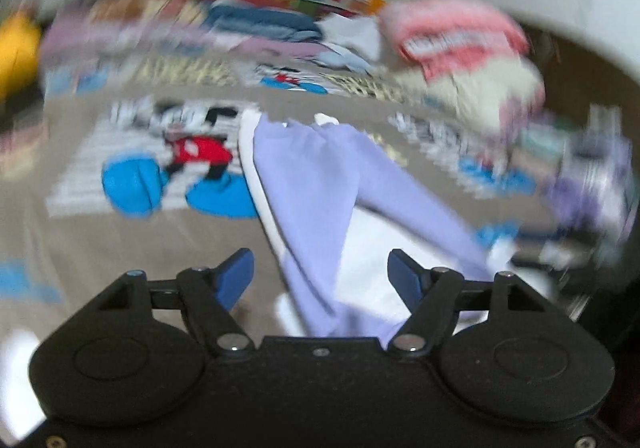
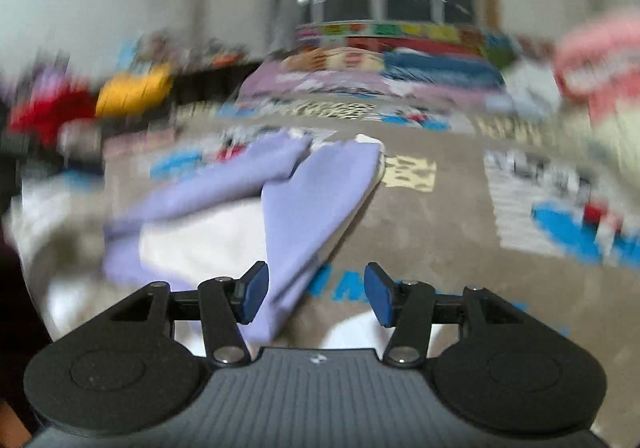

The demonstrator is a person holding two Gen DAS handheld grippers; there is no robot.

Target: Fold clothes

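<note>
A lavender and white garment (image 1: 320, 199) lies on a tan bedsheet printed with cartoon mice (image 1: 132, 244); its two long lavender sections point away from me. My left gripper (image 1: 320, 276) is open just above the garment's near end, with cloth between the blue pads but not pinched. In the right wrist view the same garment (image 2: 308, 199) lies left of centre. My right gripper (image 2: 316, 294) is open, its left pad (image 2: 254, 296) beside the lavender cloth. Both views are motion-blurred.
A pile of clothes lies at the far side of the bed: pink and cream items (image 1: 460, 35), blue folded cloth (image 1: 260, 21) and lilac cloth (image 2: 304, 81). A yellow object (image 2: 132, 89) and a red one (image 2: 44, 113) sit off the bed at left.
</note>
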